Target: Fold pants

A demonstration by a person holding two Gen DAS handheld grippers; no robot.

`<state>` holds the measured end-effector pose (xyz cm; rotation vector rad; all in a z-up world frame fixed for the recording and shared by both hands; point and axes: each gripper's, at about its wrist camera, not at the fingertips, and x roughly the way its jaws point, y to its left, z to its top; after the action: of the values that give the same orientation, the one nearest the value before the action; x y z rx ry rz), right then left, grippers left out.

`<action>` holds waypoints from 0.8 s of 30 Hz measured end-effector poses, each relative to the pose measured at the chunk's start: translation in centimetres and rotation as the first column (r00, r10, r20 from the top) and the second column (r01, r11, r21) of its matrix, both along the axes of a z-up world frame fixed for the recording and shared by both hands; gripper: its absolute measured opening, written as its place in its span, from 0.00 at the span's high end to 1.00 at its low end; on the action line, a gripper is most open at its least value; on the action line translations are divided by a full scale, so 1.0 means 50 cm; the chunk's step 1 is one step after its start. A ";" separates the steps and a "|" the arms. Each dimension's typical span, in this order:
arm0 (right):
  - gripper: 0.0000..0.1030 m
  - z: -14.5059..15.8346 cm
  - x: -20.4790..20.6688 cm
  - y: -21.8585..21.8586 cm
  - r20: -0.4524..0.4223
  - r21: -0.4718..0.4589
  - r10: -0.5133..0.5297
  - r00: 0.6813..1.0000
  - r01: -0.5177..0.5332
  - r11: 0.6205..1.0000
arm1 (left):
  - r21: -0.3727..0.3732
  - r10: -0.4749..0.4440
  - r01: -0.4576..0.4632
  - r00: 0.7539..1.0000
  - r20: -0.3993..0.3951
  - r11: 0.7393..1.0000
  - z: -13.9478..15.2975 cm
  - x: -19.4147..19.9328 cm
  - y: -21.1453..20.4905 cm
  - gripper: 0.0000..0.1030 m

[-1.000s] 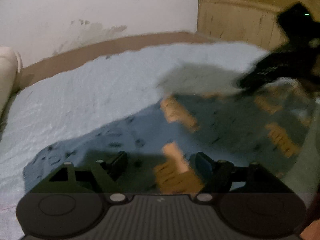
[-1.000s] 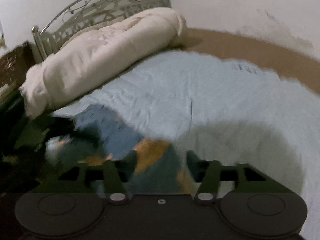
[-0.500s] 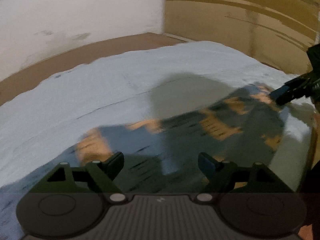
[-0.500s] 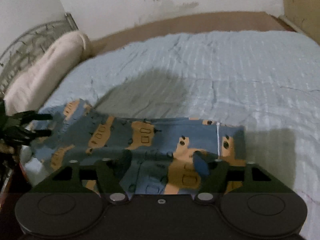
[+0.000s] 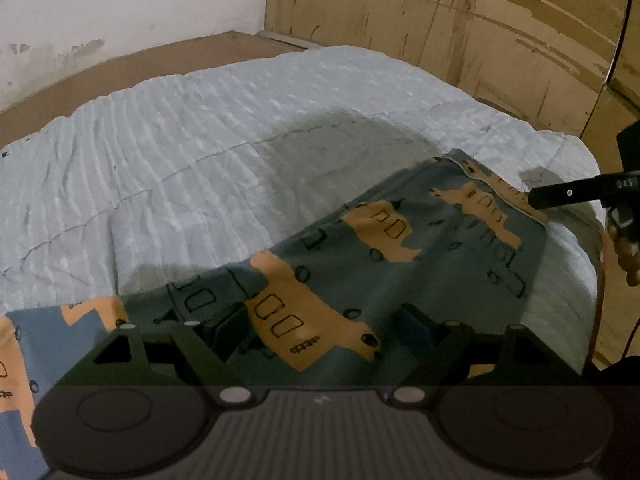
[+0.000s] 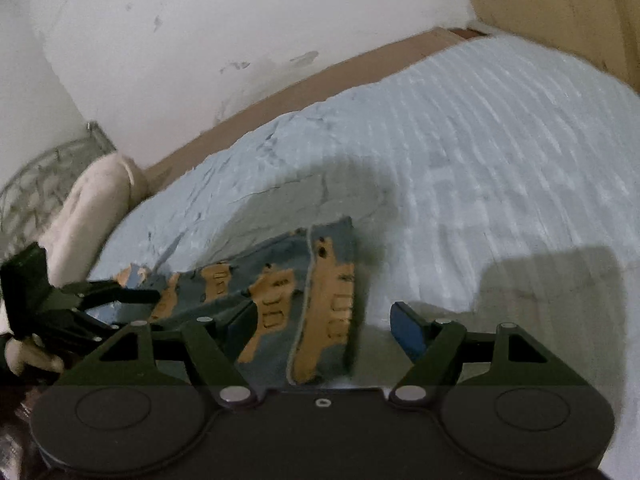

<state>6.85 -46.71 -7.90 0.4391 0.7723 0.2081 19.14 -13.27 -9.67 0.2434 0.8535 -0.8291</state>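
Note:
Blue pants [image 5: 400, 264] printed with orange buses lie stretched out flat on the light blue bedspread [image 5: 200, 140]. My left gripper [image 5: 324, 328] hovers low over one end of them, open, its jaws wide apart with the cloth beneath. My right gripper [image 6: 326, 324] is open over the other end, and the hemmed edge of the pants [image 6: 328, 300] lies between its fingers without being pinched. One of my right gripper's fingers [image 5: 560, 196] shows at the far end of the pants in the left wrist view. The left gripper [image 6: 132, 310] shows at the left in the right wrist view.
A rolled cream quilt [image 6: 92, 216] lies by the metal headboard [image 6: 36, 184]. A wooden wardrobe [image 5: 440, 20] stands past the foot of the bed. A brown strip [image 5: 160, 60] runs along the white wall. A hand [image 5: 628, 248] shows at the right edge.
The pants went from a blurred, moving bunch to lying stretched flat on the bed. Both grippers swung apart along the bed. The right gripper's jaws stand wider than before.

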 end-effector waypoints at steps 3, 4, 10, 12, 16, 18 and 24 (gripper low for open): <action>0.29 -0.023 -0.006 -0.016 -0.009 0.062 -0.020 1.000 0.021 0.998 | 0.016 -0.009 0.009 1.000 0.005 1.000 -0.003 0.000 -0.006 0.17; 0.29 -0.030 -0.007 -0.019 -0.008 0.075 -0.026 1.000 0.026 0.997 | 0.020 -0.012 0.012 1.000 0.007 1.000 -0.002 0.000 -0.007 0.17; 0.32 -0.030 -0.002 0.009 0.005 0.036 -0.014 1.000 0.013 0.999 | 0.033 -0.017 0.017 1.000 0.010 0.999 -0.002 0.000 -0.010 0.16; 0.32 -0.028 0.004 0.020 -0.002 0.000 -0.004 1.000 0.004 1.000 | 0.035 -0.016 0.016 1.000 0.012 0.999 -0.002 -0.001 -0.011 0.16; 0.34 -0.026 0.008 0.025 -0.020 -0.038 0.005 1.000 -0.006 0.999 | 0.040 -0.019 0.019 1.000 0.015 0.999 -0.005 -0.001 -0.013 0.16; 0.34 -0.024 0.010 0.028 -0.027 -0.052 0.005 1.000 -0.007 0.999 | 0.039 -0.019 0.019 1.000 0.014 0.999 -0.005 0.000 -0.012 0.15; 0.34 -0.023 0.015 0.038 -0.043 -0.086 0.004 0.999 -0.008 0.996 | 0.040 -0.020 0.020 1.000 0.014 0.999 -0.006 0.000 -0.012 0.15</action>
<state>7.62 -44.78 -9.04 0.3609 0.8210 0.1708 19.14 -13.90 -9.98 0.2928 0.8558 -0.8286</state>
